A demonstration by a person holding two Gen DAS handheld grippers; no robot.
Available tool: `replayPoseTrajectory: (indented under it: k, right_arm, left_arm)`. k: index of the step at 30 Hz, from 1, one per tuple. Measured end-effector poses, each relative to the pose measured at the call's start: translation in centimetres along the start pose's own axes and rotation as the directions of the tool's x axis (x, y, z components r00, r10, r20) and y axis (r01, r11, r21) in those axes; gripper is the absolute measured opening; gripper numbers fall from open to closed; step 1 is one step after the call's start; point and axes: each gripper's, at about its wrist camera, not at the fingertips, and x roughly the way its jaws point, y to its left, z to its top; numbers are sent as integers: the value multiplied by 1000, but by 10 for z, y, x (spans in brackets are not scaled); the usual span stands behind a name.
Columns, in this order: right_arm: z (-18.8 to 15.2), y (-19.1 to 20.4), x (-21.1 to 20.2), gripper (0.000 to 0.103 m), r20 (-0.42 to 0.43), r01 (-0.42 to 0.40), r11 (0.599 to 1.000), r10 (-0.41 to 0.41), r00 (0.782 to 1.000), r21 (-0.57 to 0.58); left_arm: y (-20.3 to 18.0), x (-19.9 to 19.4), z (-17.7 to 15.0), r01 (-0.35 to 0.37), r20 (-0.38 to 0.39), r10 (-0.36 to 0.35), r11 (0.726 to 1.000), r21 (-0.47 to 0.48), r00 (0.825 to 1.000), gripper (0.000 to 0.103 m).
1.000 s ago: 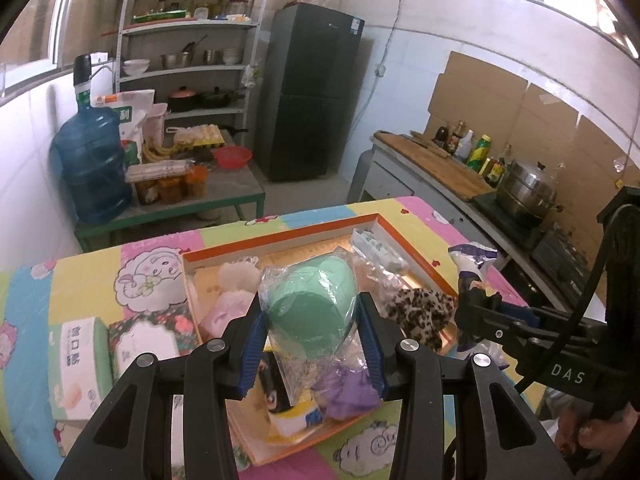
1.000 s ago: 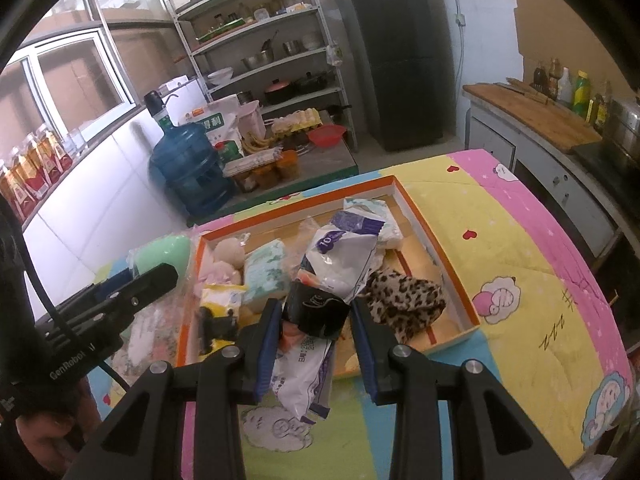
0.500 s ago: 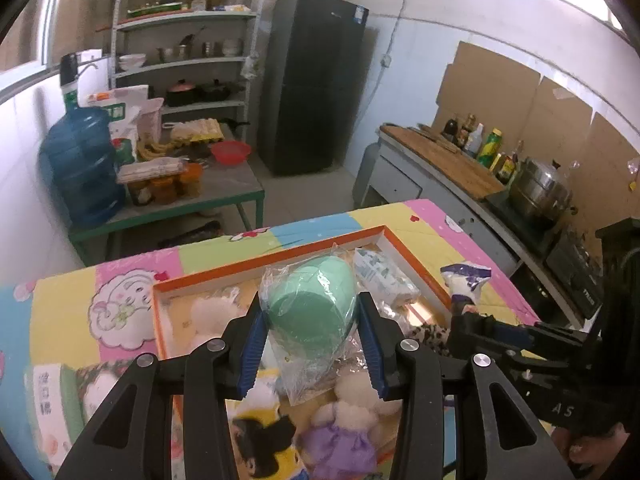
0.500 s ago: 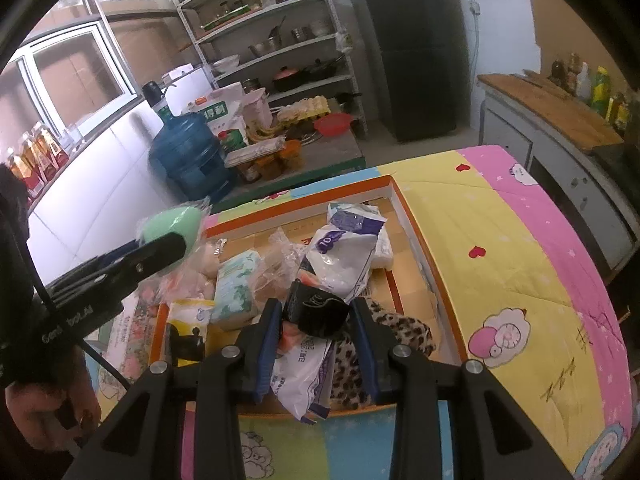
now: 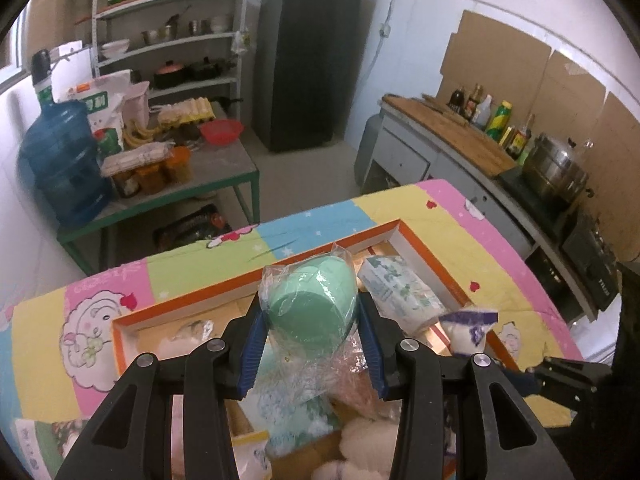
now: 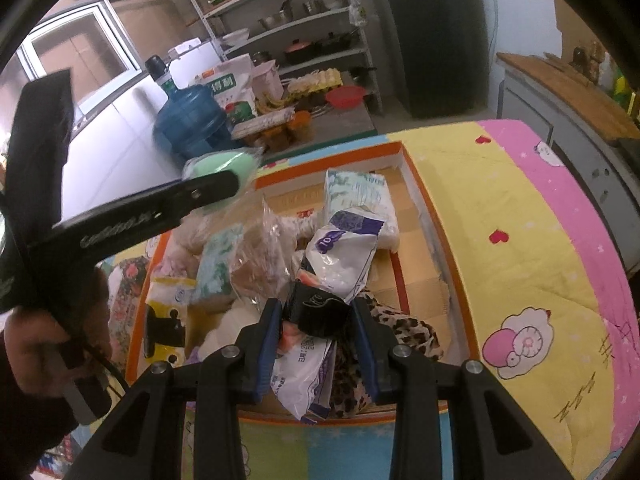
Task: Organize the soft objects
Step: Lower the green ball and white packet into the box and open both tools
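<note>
My left gripper (image 5: 310, 326) is shut on a green sponge in a clear plastic bag (image 5: 312, 306) and holds it above the orange-rimmed cardboard tray (image 5: 424, 246). It also shows in the right wrist view (image 6: 218, 188), over the tray's far left corner. My right gripper (image 6: 318, 320) is shut on a white and purple plastic packet (image 6: 340, 256) with a black band, held above the tray's near side (image 6: 460, 280). The tray holds a tissue pack (image 6: 360, 196), a leopard-print cloth (image 6: 404, 332), plush toys and other packets.
The tray lies on a bright cartoon-print cloth (image 6: 532, 240). A tissue pack lies left of the tray (image 5: 36, 440). Beyond stand a low table with a blue water jug (image 5: 64, 160), a shelf rack, a black fridge (image 5: 308, 52) and a counter with bottles and a pot (image 5: 556, 172).
My left gripper has moved forward and right with the bagged sponge, over the tray's far side. My right gripper has moved forward over the tray with its packet.
</note>
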Motion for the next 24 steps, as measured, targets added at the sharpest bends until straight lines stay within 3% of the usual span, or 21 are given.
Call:
replayPoseTrajectory:
  k: [9,14,19,24]
  right_arm:
    - [-5,-3,18,37,-33,-13,1000,13,999,5]
    - [-6,-3,19,38,-33,-15,1000,15,999,-3]
    - [-7,-2,19,54,-31,-24,1000,24,999,-3]
    - [-8,-1,15,55,-20,-21,1000,21,1000,-5]
  left_arm:
    - [1,39,-7,9,-86,-10,1000,-14,996,44]
    - [4,45,-11,22,-95,-24,1000,-19,995,45]
    - [4,43,-10,15,-91,-16,1000,-12,996,49]
    - [0,33,-9,11,-67,-11,1000,3,998,56]
